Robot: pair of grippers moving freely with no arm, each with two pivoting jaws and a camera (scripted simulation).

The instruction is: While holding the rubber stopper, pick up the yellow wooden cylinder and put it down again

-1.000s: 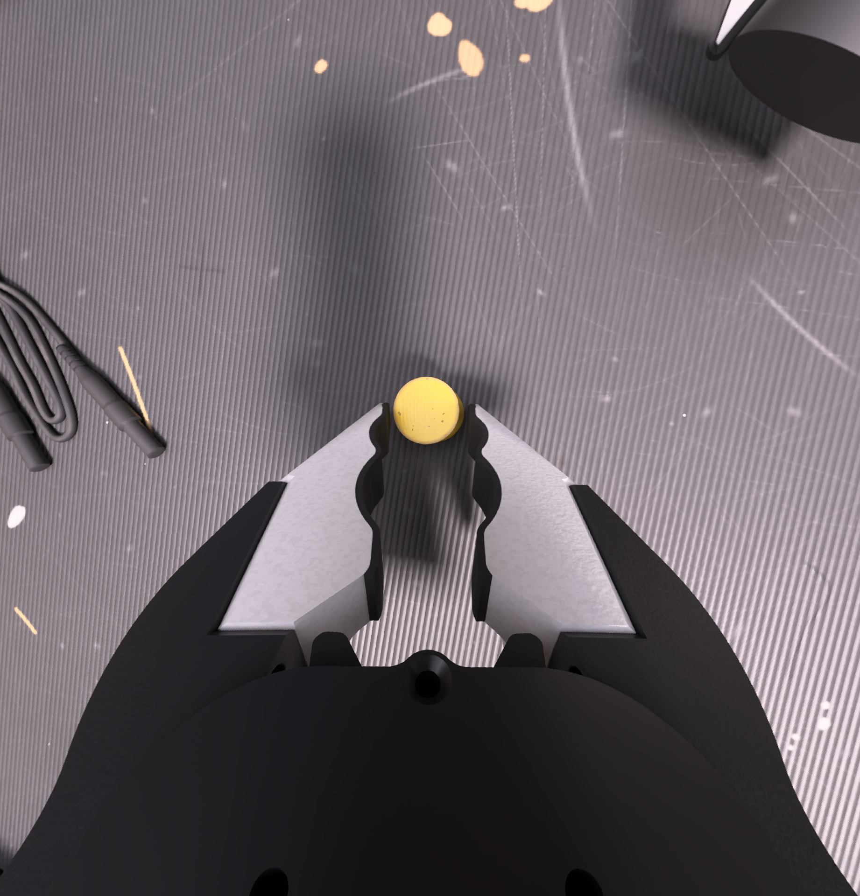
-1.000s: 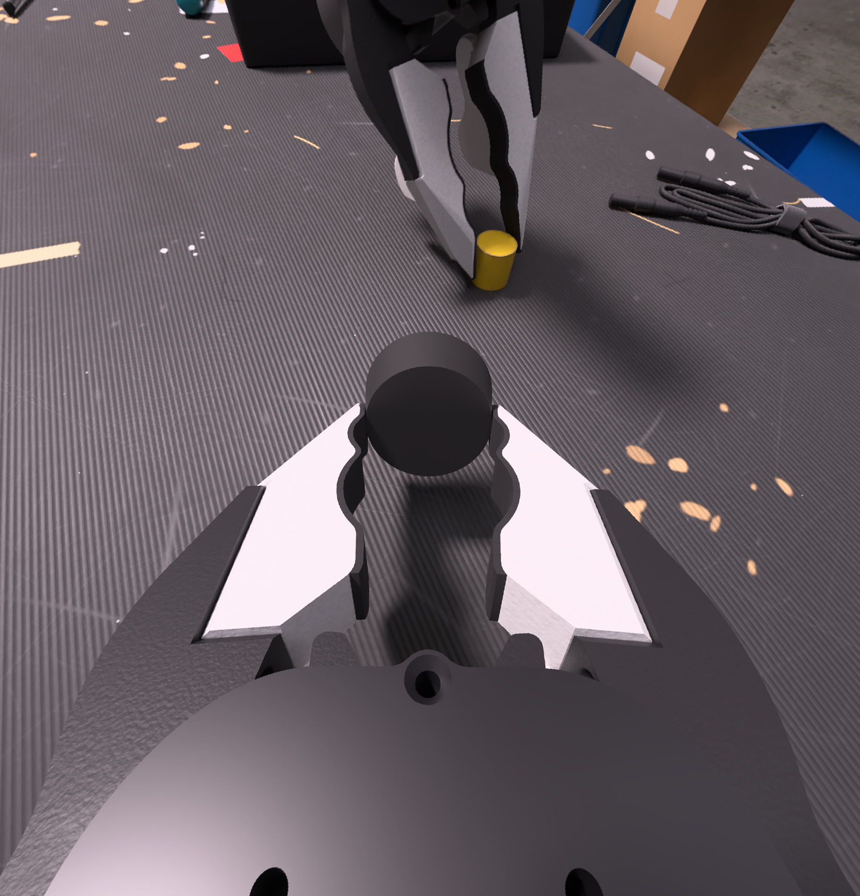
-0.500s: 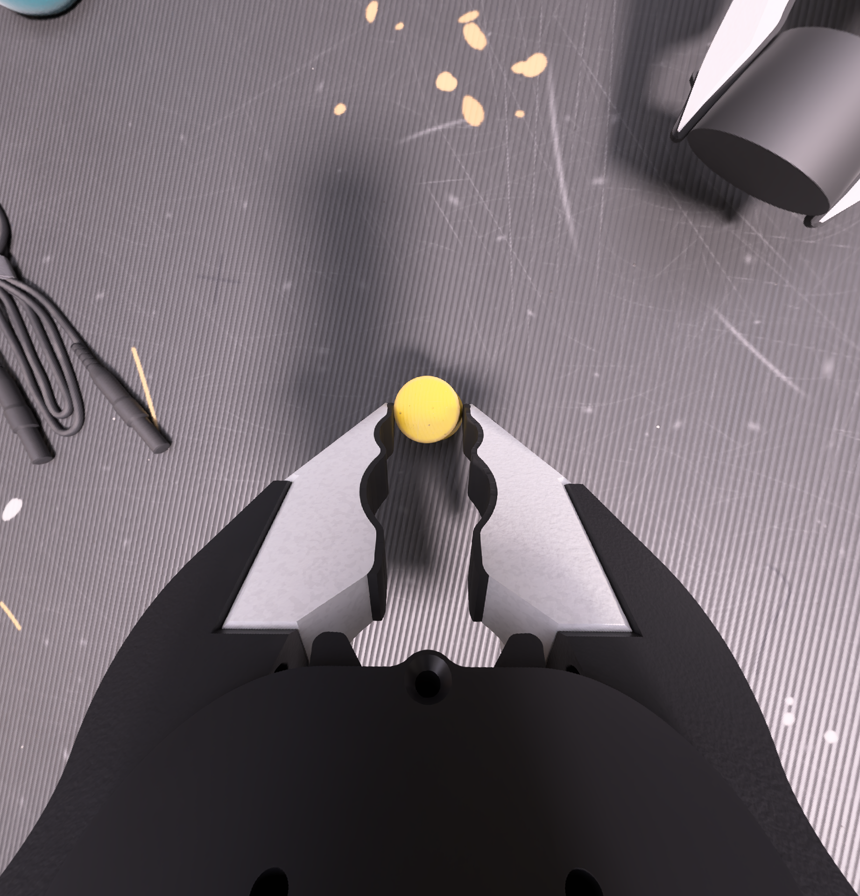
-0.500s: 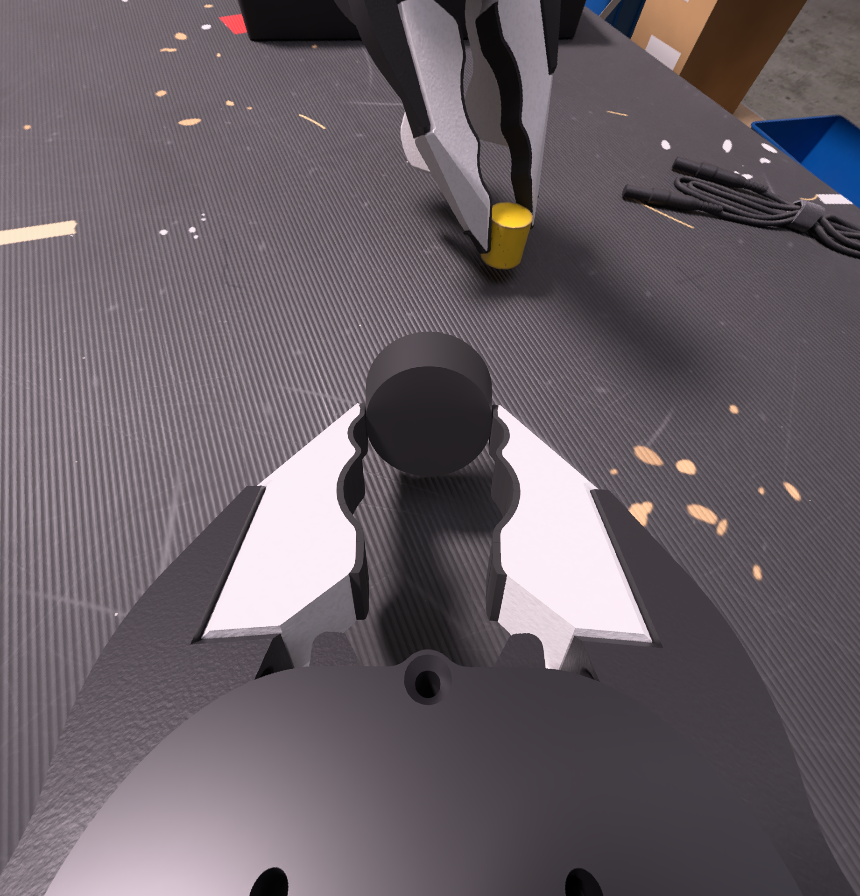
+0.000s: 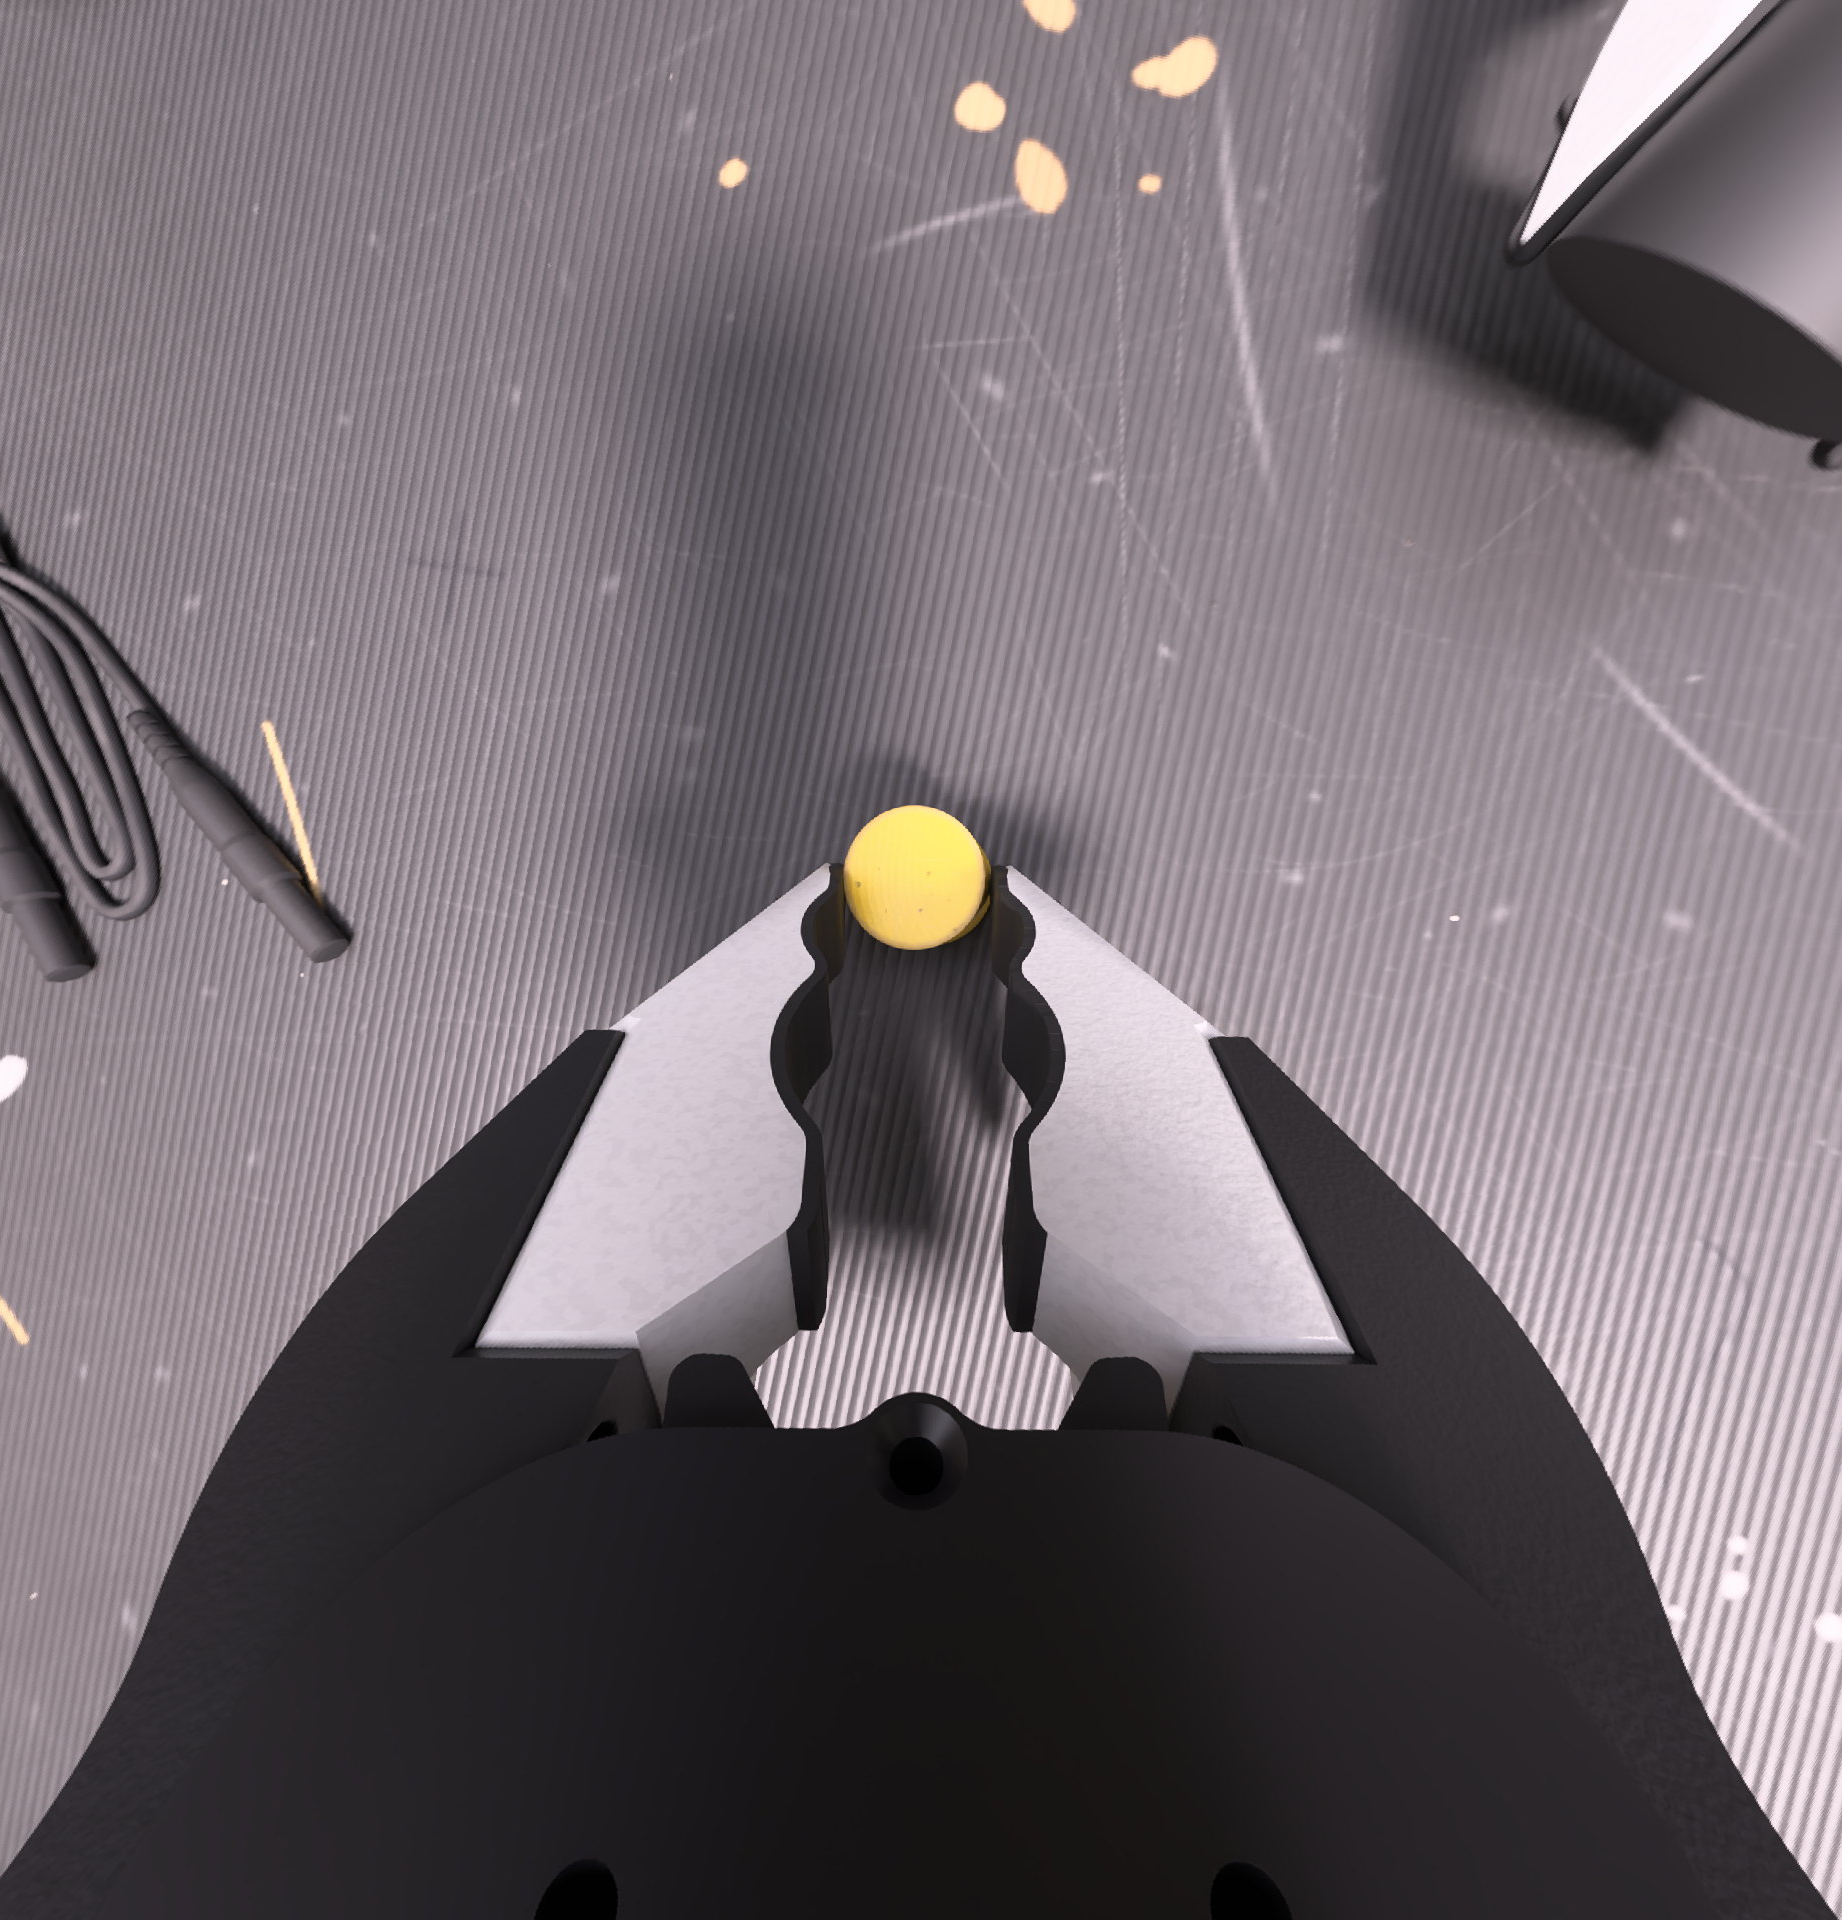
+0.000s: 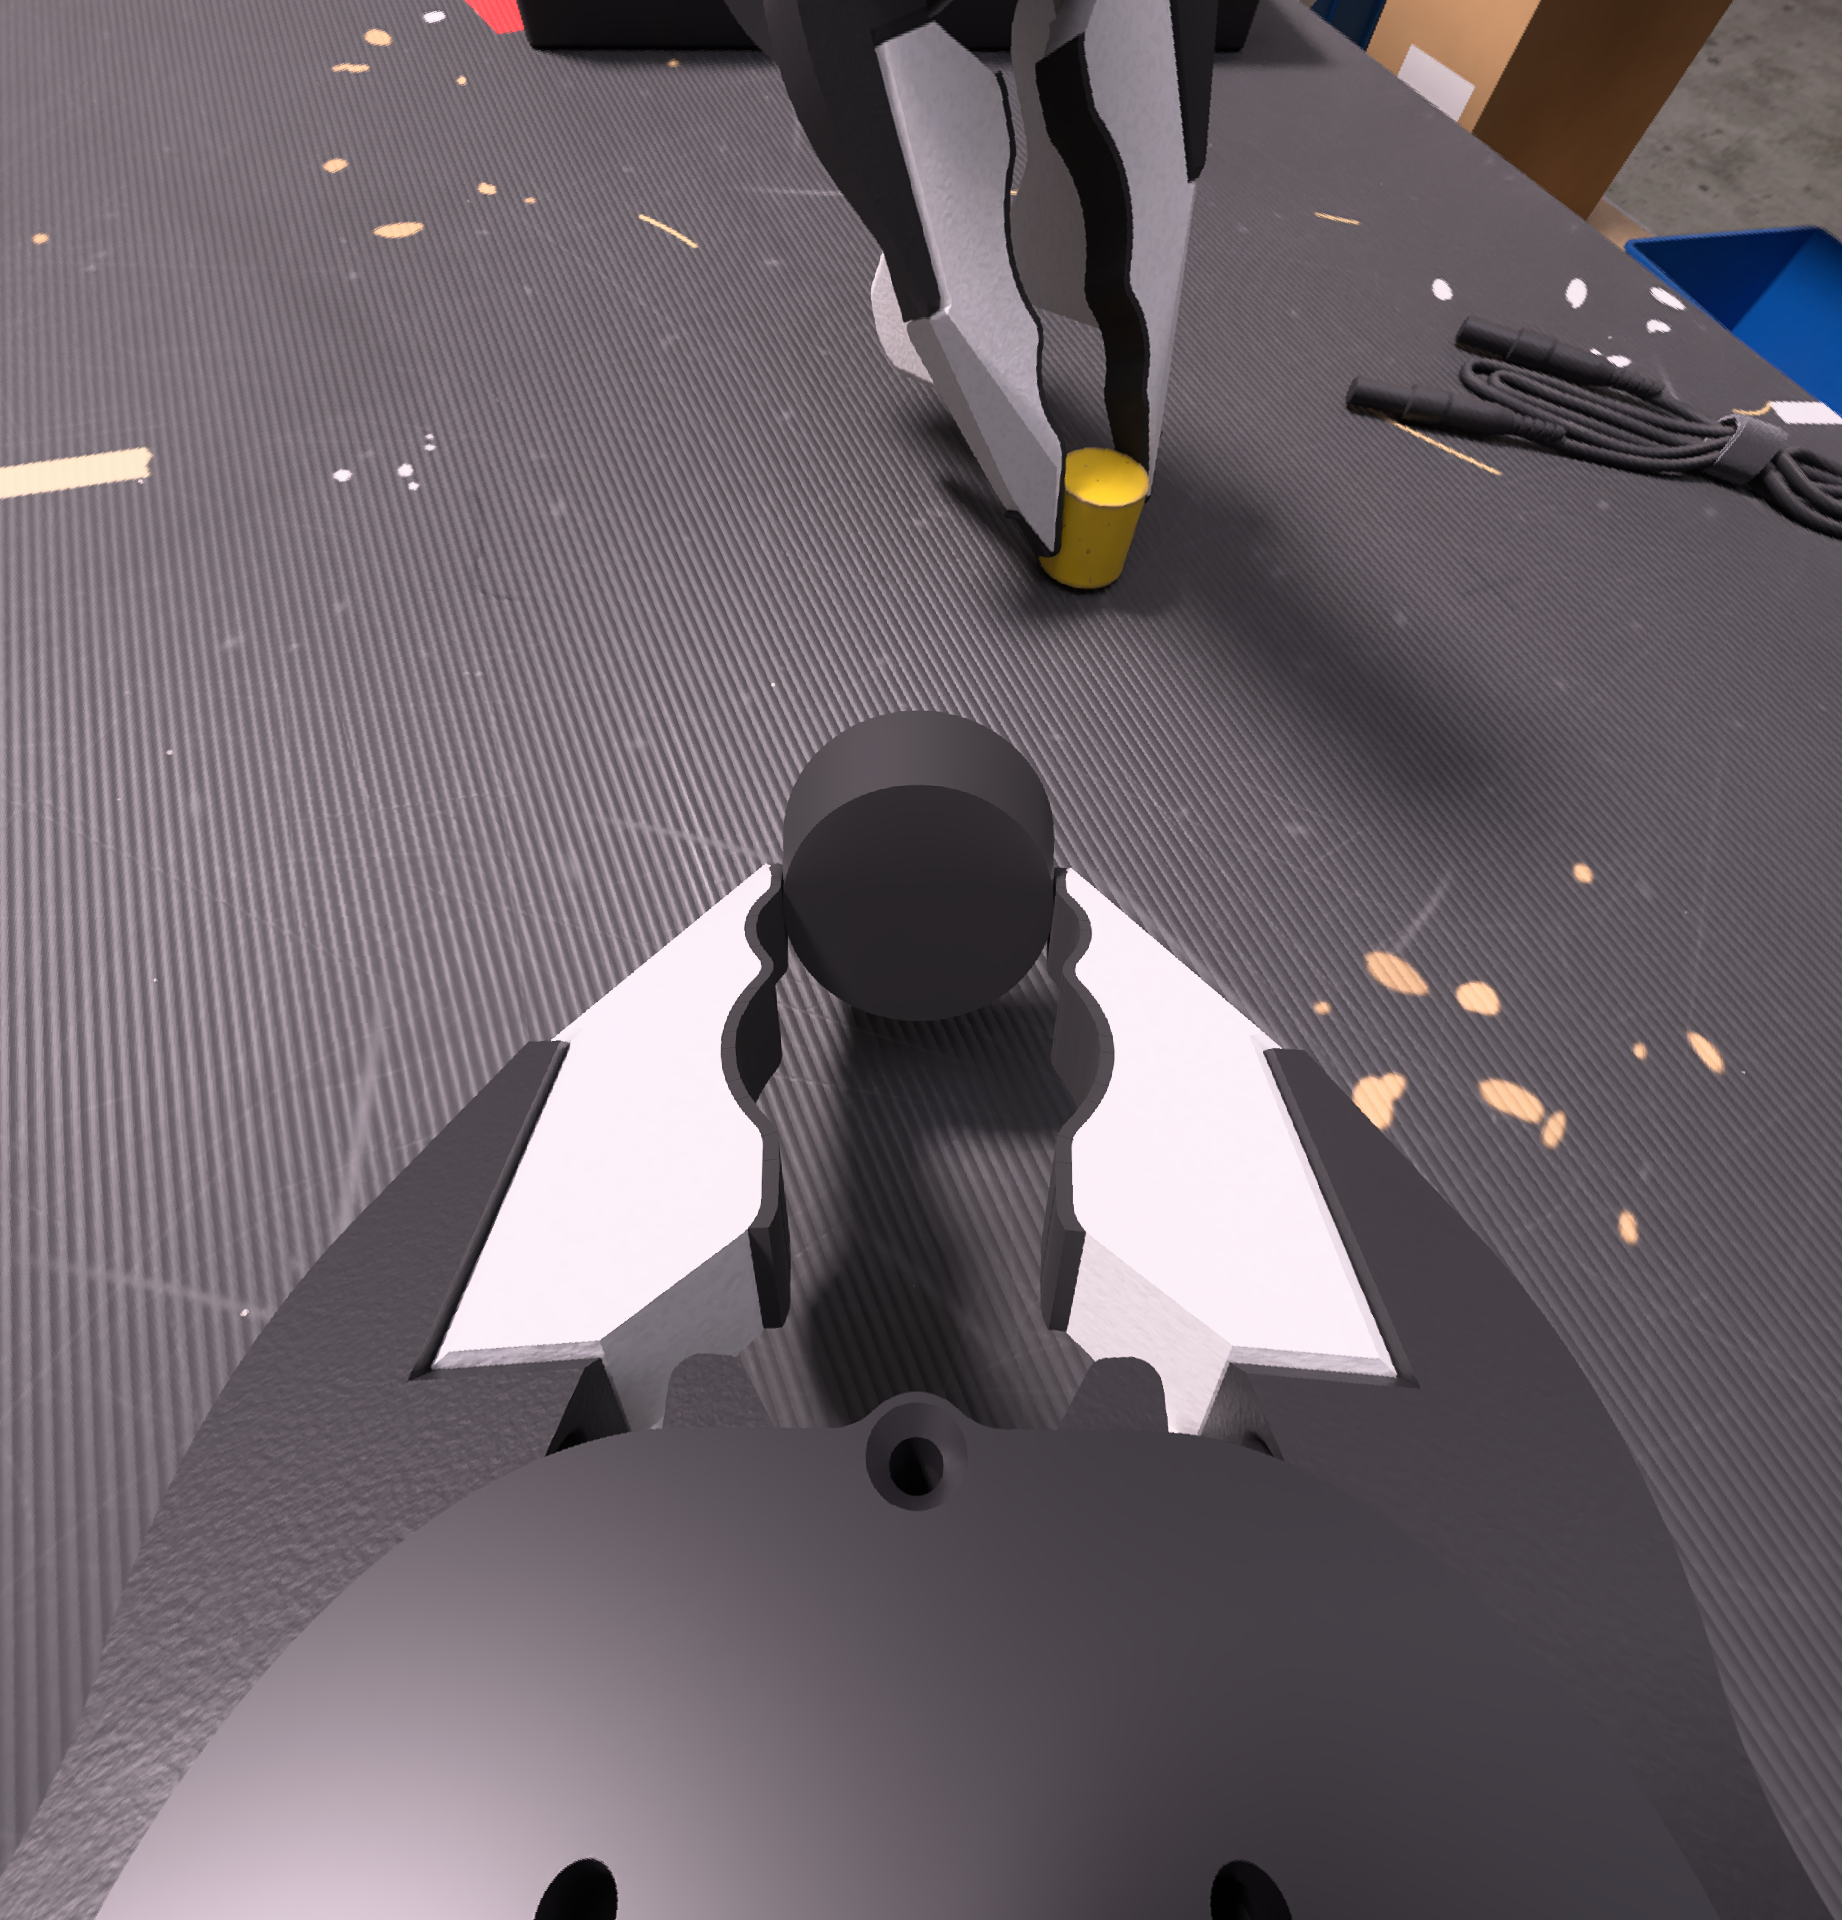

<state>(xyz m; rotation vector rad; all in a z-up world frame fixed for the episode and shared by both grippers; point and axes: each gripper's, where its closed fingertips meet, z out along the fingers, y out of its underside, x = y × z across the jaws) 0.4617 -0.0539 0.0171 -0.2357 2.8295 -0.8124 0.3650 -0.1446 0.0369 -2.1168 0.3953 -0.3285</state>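
Observation:
The yellow wooden cylinder (image 5: 915, 878) stands between the fingertips of my left gripper (image 5: 917, 873), which is shut on it. In the right wrist view the cylinder (image 6: 1096, 514) leans slightly, its base at or just above the dark ribbed mat (image 6: 377, 831). The left gripper (image 6: 1088, 499) comes down on it from above. My right gripper (image 6: 917, 883) is shut on the dark rubber stopper (image 6: 917, 904) and holds it above the mat. The stopper (image 5: 1727, 312) also shows at the top right of the left wrist view.
A bundled black cable (image 5: 55, 727) lies left of the cylinder; in the right wrist view the cable (image 6: 1644, 426) is far right. A blue bin (image 6: 1790, 301) and a cardboard box (image 6: 1561, 94) stand beyond the table edge. A black box (image 6: 636, 26) sits at the back.
The left gripper rose a little with the cylinder, then came back down toward the mat, still shut on it. The right gripper stays shut on the stopper and has drifted slightly.

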